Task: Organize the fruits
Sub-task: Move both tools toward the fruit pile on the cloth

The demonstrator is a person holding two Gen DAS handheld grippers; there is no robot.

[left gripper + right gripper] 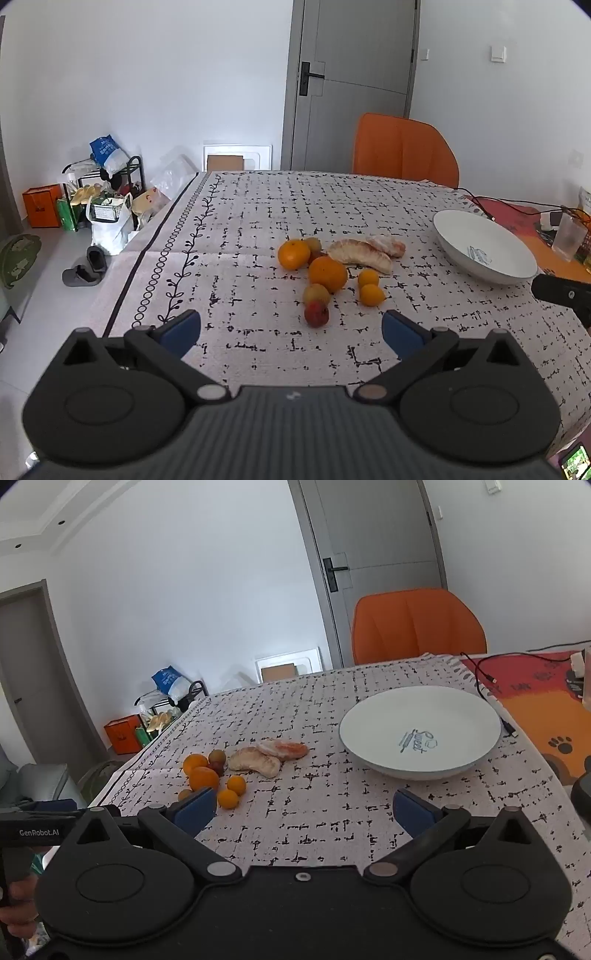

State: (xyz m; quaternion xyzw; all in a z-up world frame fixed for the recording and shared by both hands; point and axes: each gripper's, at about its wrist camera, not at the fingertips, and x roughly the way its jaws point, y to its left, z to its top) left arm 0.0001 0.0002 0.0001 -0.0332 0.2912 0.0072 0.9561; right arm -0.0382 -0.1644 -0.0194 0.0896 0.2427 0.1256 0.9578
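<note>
A: Hovering short of the fruit, left gripper (291, 332) spread wide, gripping nothing. Right gripper (303, 808) likewise gaping, empty, aiming at bare tablecloth (332, 819) between fruit and bowl.

B: Fruit lying where?

A: Sitting loose on the cloth, huddled together: oranges (328, 274), small yellow ones (371, 294), reddish plum (316, 313) nearest the left fingers, two peeled pomelo pieces (360, 254) behind.

B: Bowl holding anything?

A: Holding nothing, white bowl (461, 716) standing well apart, to the right of the pile. Probably waiting as the drop spot; nothing sorted yet.
</note>
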